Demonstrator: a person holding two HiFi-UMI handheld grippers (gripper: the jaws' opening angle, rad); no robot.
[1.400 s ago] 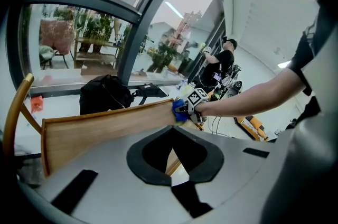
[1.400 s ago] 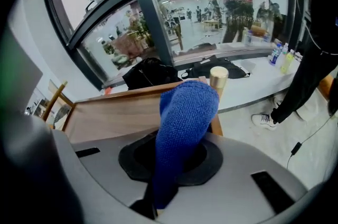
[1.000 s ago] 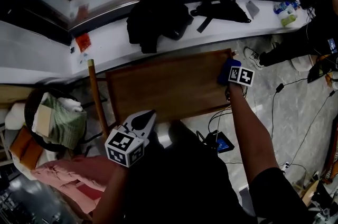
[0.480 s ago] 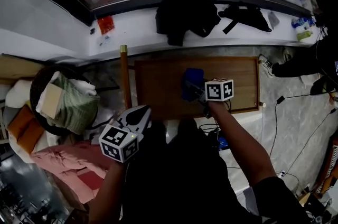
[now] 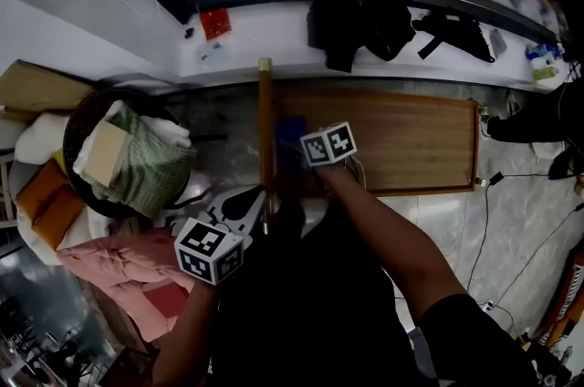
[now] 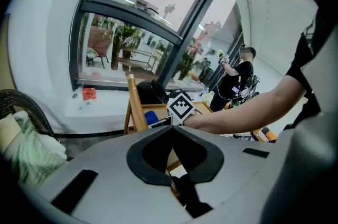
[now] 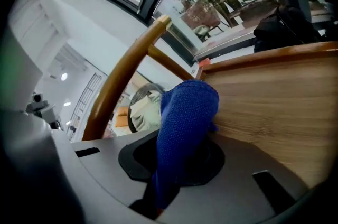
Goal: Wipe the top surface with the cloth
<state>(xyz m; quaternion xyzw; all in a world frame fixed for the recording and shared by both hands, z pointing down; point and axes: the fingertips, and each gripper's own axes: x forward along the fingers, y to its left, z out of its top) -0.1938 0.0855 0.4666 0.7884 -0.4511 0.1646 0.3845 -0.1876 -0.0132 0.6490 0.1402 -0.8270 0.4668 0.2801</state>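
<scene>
The wooden table top (image 5: 411, 143) lies crosswise in the head view. My right gripper (image 5: 306, 150) is at its left end, shut on a blue cloth (image 5: 291, 141) that is pressed on the wood. In the right gripper view the blue cloth (image 7: 187, 112) bulges out of the jaws against the wooden top (image 7: 274, 96). My left gripper (image 5: 255, 196) hangs off the table's near left corner, shut and holding nothing; its jaws meet at a point in the left gripper view (image 6: 171, 129).
An upright wooden post (image 5: 265, 125) stands at the table's left end. A dark basket (image 5: 87, 116) of folded cloths and a pink fabric heap (image 5: 119, 271) lie on the left. Black garments (image 5: 360, 20) rest on the white ledge behind. Cables (image 5: 488, 193) trail on the floor at right.
My right gripper has slid the blue cloth from the table's right end across to its left end. The left gripper has stayed put, shut.
</scene>
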